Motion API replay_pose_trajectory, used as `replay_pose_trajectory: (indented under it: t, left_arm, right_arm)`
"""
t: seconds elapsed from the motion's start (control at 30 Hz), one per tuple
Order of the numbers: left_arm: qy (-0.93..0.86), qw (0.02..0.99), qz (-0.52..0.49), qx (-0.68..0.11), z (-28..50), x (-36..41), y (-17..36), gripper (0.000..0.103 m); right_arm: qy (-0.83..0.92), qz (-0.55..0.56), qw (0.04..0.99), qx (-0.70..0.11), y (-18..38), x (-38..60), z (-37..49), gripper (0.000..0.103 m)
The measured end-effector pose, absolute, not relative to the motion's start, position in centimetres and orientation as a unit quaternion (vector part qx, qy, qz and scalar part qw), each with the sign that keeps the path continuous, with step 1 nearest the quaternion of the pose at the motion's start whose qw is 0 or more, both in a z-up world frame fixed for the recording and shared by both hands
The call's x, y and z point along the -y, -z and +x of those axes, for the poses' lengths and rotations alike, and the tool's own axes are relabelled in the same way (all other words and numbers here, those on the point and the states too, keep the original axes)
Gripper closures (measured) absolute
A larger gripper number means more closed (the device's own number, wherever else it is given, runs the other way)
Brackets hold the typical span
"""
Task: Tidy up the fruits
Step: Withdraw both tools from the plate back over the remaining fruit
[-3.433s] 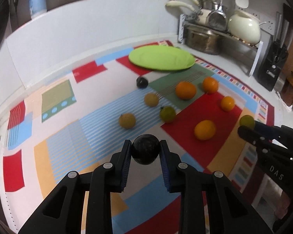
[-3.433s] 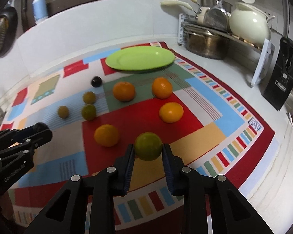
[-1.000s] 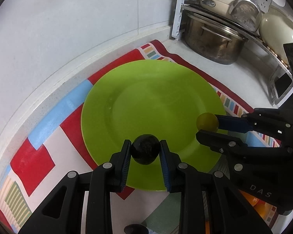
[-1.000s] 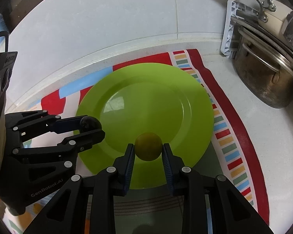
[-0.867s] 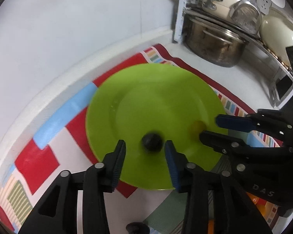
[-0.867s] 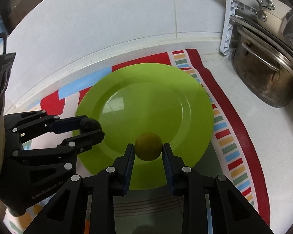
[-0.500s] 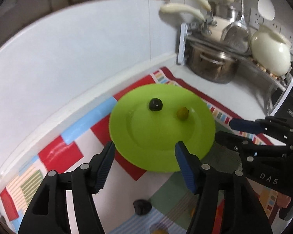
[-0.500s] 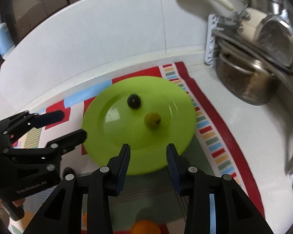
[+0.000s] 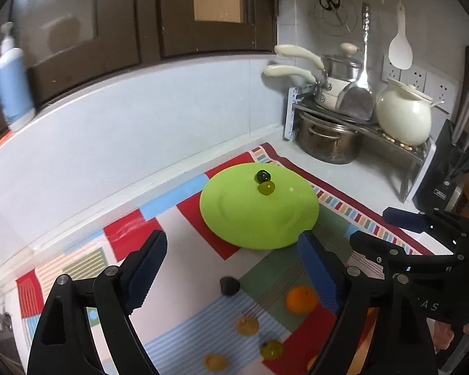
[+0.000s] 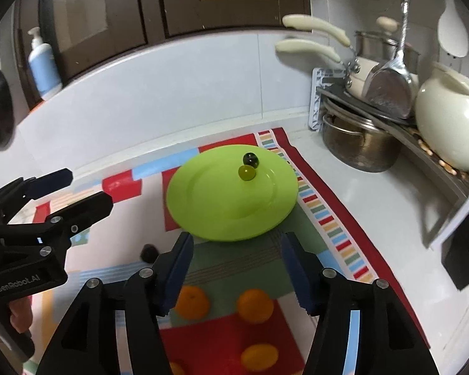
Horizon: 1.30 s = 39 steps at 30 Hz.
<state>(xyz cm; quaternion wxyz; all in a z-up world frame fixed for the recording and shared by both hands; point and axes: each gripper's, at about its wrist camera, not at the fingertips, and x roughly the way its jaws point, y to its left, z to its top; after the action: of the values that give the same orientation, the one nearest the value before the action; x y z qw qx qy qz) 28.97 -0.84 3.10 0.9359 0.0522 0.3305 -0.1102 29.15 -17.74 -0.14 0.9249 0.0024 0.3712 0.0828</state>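
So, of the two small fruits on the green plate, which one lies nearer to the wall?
The black fruit. It sits at the far side of the green plate, just behind the yellow-green fruit, close against it.

You see a lime-green plate (image 10: 203,206) with a smooth, glossy surface that catches a soft highlight. On it, the dark fruit (image 10: 250,158) is shiny, with bright glints on its skin, and the green fruit (image 10: 246,173) touching it looks smooth and slightly waxy. The patterned mat (image 10: 337,218) under the plate looks like matt woven cloth. Your left gripper (image 9: 231,265) and right gripper (image 10: 236,265) are matt black plastic with silver metal screws, and their blue pads (image 9: 147,268) are ribbed. At the counter's far right corner, the steel pot (image 10: 359,143) is brushed metal, and the cream jar (image 10: 447,125) is glossy glazed ceramic. The oranges (image 10: 254,306) have dimpled, dull skin.
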Motion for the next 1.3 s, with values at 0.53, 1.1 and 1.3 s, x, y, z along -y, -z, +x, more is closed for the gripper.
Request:
replay_pose_trajectory:
  t: [0.53,1.1,1.3]
  left_arm:
    - [0.09,0.945,0.045,-0.31,21.3,-3.0,-3.5,0.013]
    - [0.122,0.94,0.072,-0.31,18.1,-5.6,-0.1,0.013]
    - [0.12,0.943,0.088,-0.297,17.5,-6.0,1.1,0.013]
  right_arm:
    - [-0.046,-0.02,0.943,-0.328,-1.0,15.0,21.2,0.031]
    - [-0.018,-0.014,0.947,-0.321,1.6,11.9,16.4,0.031]
    - [-0.007,-0.015,0.945,-0.326,3.0,11.4,15.6,0.031]
